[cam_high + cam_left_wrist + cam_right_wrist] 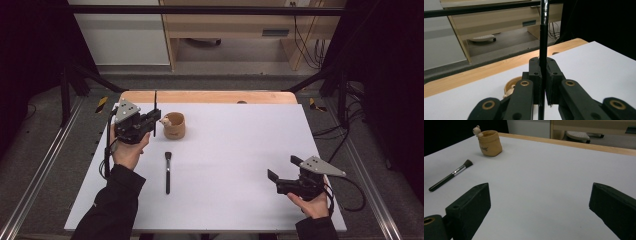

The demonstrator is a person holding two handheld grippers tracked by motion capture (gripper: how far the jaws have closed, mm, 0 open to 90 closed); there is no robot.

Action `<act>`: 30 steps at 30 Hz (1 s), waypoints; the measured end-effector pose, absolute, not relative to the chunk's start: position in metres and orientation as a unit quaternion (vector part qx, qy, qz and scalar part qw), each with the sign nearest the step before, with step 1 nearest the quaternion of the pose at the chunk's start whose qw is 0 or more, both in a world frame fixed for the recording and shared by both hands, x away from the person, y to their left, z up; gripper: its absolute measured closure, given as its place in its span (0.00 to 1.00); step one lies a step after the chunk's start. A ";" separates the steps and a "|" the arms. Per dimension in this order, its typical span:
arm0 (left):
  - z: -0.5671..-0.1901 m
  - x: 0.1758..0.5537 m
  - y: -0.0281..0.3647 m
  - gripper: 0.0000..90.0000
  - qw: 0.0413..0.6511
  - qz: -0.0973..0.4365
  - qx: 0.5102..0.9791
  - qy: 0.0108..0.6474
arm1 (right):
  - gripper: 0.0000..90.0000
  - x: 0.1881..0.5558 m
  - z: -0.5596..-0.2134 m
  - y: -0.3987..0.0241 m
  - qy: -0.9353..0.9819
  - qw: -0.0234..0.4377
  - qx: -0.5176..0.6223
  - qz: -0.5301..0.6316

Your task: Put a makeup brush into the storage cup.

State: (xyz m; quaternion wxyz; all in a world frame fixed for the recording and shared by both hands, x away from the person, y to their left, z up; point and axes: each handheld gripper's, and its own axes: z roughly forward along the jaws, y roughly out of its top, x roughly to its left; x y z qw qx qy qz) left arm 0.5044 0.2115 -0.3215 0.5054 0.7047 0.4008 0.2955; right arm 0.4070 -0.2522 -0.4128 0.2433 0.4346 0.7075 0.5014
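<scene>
My left gripper [154, 120] [543, 75] is shut on a thin black brush handle [155, 102] [543, 45], which stands upright between the jaws. It hovers just left of a tan cup [174, 125] [511, 86] [489, 143] with a small bear figure on its rim. A second makeup brush [168, 172] [450, 175] lies flat on the white mat, bristles toward the cup. My right gripper [281, 171] [539, 202] rests near the front right of the mat, jaws wide apart and nothing between them.
The white mat [240, 145] covers a wooden table whose bare strip [210, 96] shows at the far edge. Metal rails and dark frame posts flank the table; cables hang at the right. A wooden cabinet stands beyond.
</scene>
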 end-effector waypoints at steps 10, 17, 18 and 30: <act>-0.320 0.522 0.209 0.94 0.509 0.294 0.700 0.405 | 0.05 0.407 -0.413 -0.253 0.706 0.247 0.436 0.501; -0.320 0.535 0.206 0.94 0.505 0.297 0.702 0.406 | 0.05 0.408 -0.413 -0.253 0.707 0.246 0.435 0.500; -0.321 0.536 0.205 0.94 0.505 0.297 0.702 0.405 | 0.05 0.408 -0.413 -0.252 0.707 0.246 0.435 0.500; -0.327 0.559 0.197 0.94 0.498 0.293 0.707 0.408 | 0.05 0.408 -0.414 -0.250 0.709 0.244 0.434 0.499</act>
